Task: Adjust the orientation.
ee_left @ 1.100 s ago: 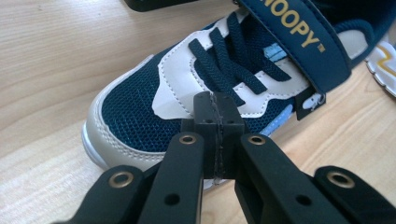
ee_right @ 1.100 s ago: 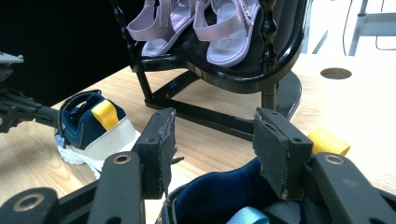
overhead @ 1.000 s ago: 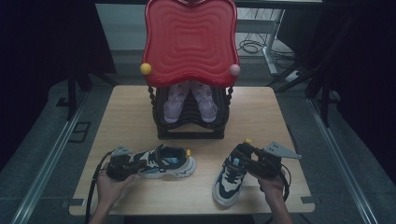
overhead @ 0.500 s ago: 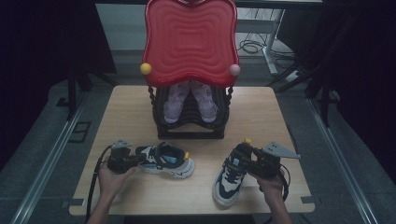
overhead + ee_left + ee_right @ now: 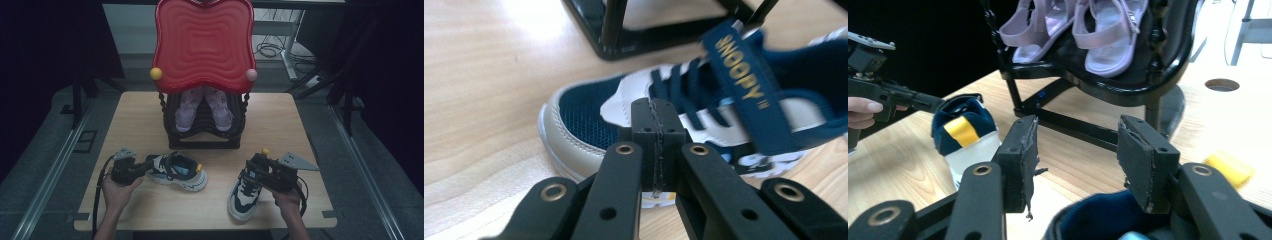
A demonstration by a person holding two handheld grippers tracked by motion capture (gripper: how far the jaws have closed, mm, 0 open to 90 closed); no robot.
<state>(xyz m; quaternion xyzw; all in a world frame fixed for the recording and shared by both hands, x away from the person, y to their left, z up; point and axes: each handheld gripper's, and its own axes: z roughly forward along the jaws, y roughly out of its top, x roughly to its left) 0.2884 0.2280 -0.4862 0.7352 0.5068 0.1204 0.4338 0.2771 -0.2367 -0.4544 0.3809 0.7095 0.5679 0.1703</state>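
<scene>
While your left hand-held gripper (image 5: pixel 131 171) sits at the heel end of the left sneaker (image 5: pixel 178 171), its jaws are pressed fully together; in the left gripper view they meet in one seam above the shoe's navy and white upper, and nothing can be seen between the pads. That sneaker lies on its sole on the table (image 5: pixel 280 120), toe toward the right, just in front of the black rack (image 5: pixel 205 136), with a navy strap (image 5: pixel 744 85) reading SNOOPY folded across it.

Your right hand-held gripper (image 5: pixel 270 175) is at the collar of the right sneaker (image 5: pixel 247 187), which lies on the table with its toe pointing toward you. Its jaws have just been closing a little, yet they stand apart in the right gripper view, with the navy rim of the shoe (image 5: pixel 1103 220) low between them and the pads not pressing on it.

On the rack rests a pair of lilac sandals (image 5: pixel 202 107), beneath a red wavy-edged panel (image 5: pixel 204 42). The two sneakers lie well apart.
</scene>
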